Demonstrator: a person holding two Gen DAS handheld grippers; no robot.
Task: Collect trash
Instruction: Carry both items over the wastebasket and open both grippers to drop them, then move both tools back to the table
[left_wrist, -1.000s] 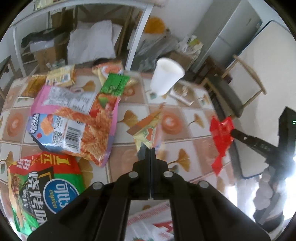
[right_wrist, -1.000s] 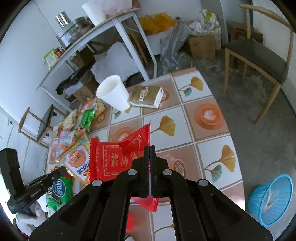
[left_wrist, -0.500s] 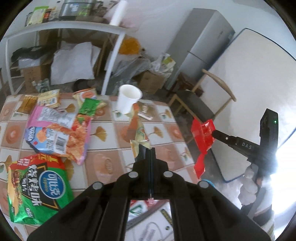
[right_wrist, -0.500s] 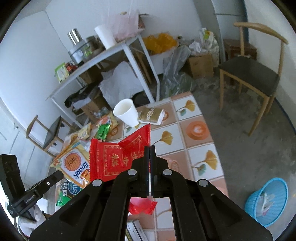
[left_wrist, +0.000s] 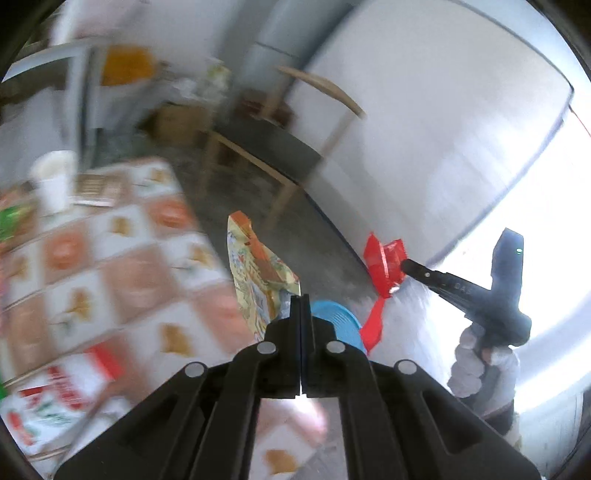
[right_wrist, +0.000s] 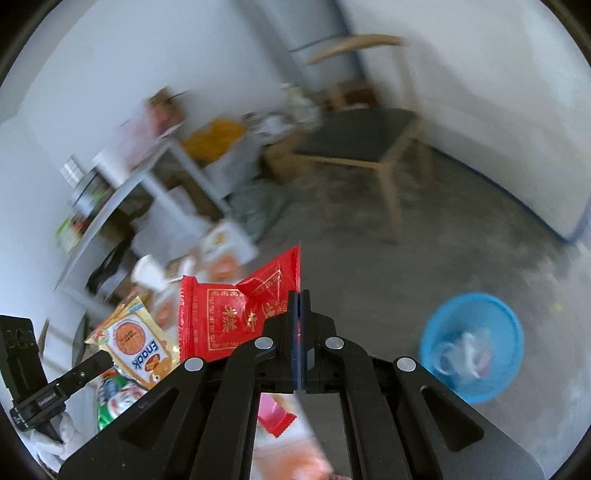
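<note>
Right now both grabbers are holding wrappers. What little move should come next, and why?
Probably carry the right gripper over the round blue plastic basket on the floor before opening. It is shut on the red foil wrapper, which is not yet above the basket. The left gripper, shut on the yellow snack wrapper, could follow.

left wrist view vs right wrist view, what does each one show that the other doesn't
Only the left wrist view shows the tiled table top broadly and the gloved hand that carries the right tongs.

Only the right wrist view shows inside the blue basket, where some pale trash lies, and the printed face of the red wrapper.

Both show the red wrapper clamped in the right tongs, the yellow snack wrapper clamped in the left tongs, the blue basket on the floor, the white paper cup and the wooden chair.
</note>
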